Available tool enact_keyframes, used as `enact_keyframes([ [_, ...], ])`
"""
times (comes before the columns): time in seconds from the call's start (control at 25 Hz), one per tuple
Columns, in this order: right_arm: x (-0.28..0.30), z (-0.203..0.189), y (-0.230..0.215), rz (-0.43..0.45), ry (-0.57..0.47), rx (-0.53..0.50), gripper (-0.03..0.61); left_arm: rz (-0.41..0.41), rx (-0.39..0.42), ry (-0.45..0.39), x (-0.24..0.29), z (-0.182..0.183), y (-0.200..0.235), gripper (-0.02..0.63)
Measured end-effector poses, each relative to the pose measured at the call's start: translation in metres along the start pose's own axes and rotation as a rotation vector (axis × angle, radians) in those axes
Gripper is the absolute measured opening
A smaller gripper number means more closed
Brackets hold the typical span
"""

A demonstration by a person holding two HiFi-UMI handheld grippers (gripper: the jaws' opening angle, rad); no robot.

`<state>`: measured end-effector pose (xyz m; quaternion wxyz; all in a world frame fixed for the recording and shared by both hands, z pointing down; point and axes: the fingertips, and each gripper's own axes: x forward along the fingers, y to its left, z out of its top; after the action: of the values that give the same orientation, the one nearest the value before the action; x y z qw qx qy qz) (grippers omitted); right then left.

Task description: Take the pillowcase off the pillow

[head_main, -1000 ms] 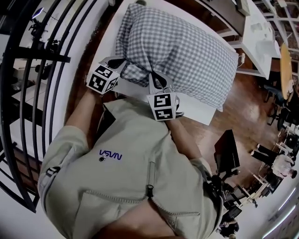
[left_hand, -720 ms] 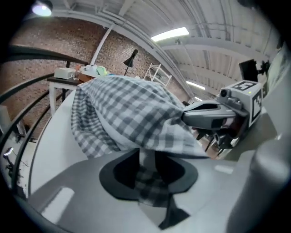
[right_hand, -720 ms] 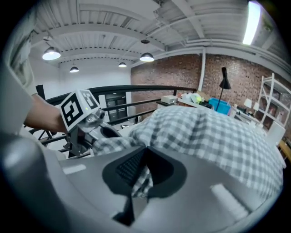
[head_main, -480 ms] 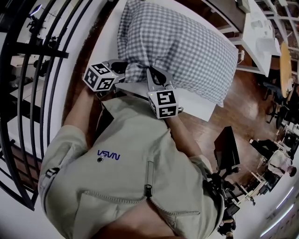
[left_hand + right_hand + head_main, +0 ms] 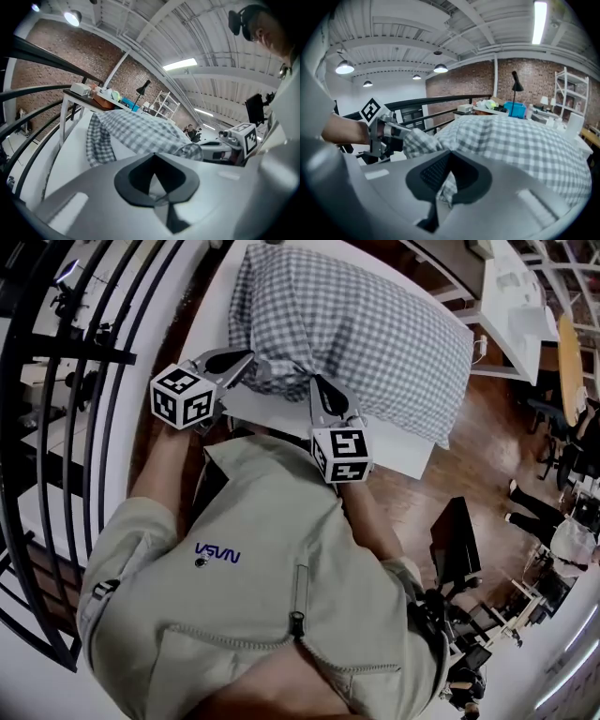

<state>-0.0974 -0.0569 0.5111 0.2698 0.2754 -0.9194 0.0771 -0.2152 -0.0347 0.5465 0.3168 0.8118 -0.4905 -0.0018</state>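
A pillow in a blue-and-white checked pillowcase (image 5: 375, 324) lies on a white table (image 5: 223, 306). Both grippers are at its near end. My right gripper (image 5: 317, 382) is shut on a fold of the checked cloth, which shows between its pads (image 5: 443, 187). My left gripper (image 5: 246, 356) has just closed its jaws again at the left corner. In the right gripper view the cloth (image 5: 419, 140) bunches at its tips. In its own view the left gripper (image 5: 154, 157) shows only a pale sliver between the pads. The cloth (image 5: 187, 151) is raised between the two grippers.
A black railing (image 5: 56, 381) curves along the table's left side. Wooden floor (image 5: 469, 456) lies to the right, with white desks (image 5: 516, 306) beyond and a black screen (image 5: 455, 540) lower down. People stand at the far right. The person's jacket fills the foreground.
The left gripper has risen and shifted left, and now sits at the pillowcase's near left corner. The right gripper has lifted slightly with its fold, and the near end of the cloth is raised.
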Motion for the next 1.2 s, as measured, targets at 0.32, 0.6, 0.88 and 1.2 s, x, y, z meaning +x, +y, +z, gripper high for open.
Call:
enact_keyframes([
  [0.32,-0.005,-0.001,-0.008,-0.037,-0.003,0.007,0.006,-0.080,-0.107,0.162,0.011,-0.034,-0.010,0.008],
  [0.6,-0.006,-0.004,0.007,0.025,0.003,-0.021,0.006,-0.290,-0.191,0.273,0.025,-0.059,-0.051,0.323],
  [0.88,-0.004,-0.008,0.018,0.045,0.023,-0.065,0.006,-0.150,-0.169,0.198,0.025,-0.046,-0.029,0.070],
  [1.2,-0.011,0.000,0.006,-0.025,0.009,-0.107,0.006,-0.224,-0.088,0.122,0.005,-0.013,-0.049,0.059],
])
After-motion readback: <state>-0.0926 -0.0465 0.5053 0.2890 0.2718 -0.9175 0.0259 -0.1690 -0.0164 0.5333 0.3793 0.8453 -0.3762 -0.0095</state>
